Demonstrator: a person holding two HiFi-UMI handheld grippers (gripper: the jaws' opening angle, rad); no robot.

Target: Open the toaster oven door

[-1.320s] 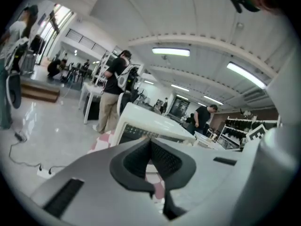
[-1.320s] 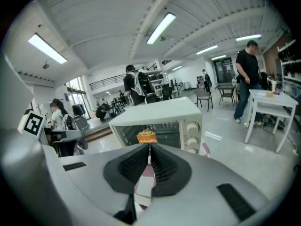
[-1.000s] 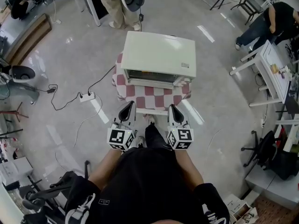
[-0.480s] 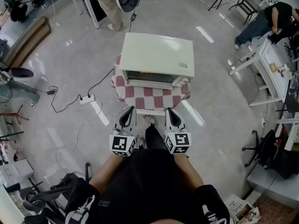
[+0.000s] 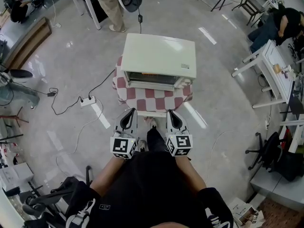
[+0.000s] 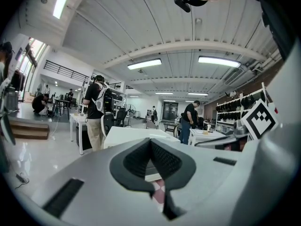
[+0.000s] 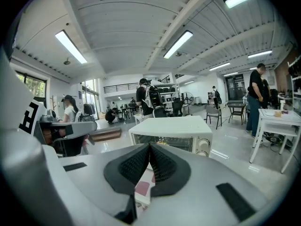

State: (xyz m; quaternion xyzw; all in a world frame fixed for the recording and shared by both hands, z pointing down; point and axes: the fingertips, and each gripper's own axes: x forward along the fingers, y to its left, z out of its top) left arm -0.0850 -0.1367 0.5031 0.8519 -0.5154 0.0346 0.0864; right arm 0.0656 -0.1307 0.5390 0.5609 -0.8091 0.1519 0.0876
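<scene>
— When you look down from the head view, what is around the toaster oven [image 5: 159, 56]?

— It sits on a small table [image 5: 153, 113] with a red and white checked cloth [image 5: 156, 100], out on a shiny grey floor [image 5: 61, 56]. A power strip [image 5: 89, 99] lies on the floor to the left. A black cord [image 5: 103, 81] runs from it toward the table. A person [image 5: 113, 6] stands behind the oven, and a white table [image 5: 271, 63] is well off to the right.

— What is between the oven and the grippers?

— Only the bare checked cloth and the table's near edge.

— Which way does the oven point?

— Its glass door [image 5: 151, 78] faces the one holding the grippers, and it is closed. The knobs [image 5: 182, 82] are at the right end. Its long side runs from left to right.

— And the grippers?

— The left gripper [image 5: 129, 113] and the right gripper [image 5: 173, 112] hang side by side just in front of the table. They point at the oven but are apart from it. Both have their jaws pressed together, holding nothing.
</scene>
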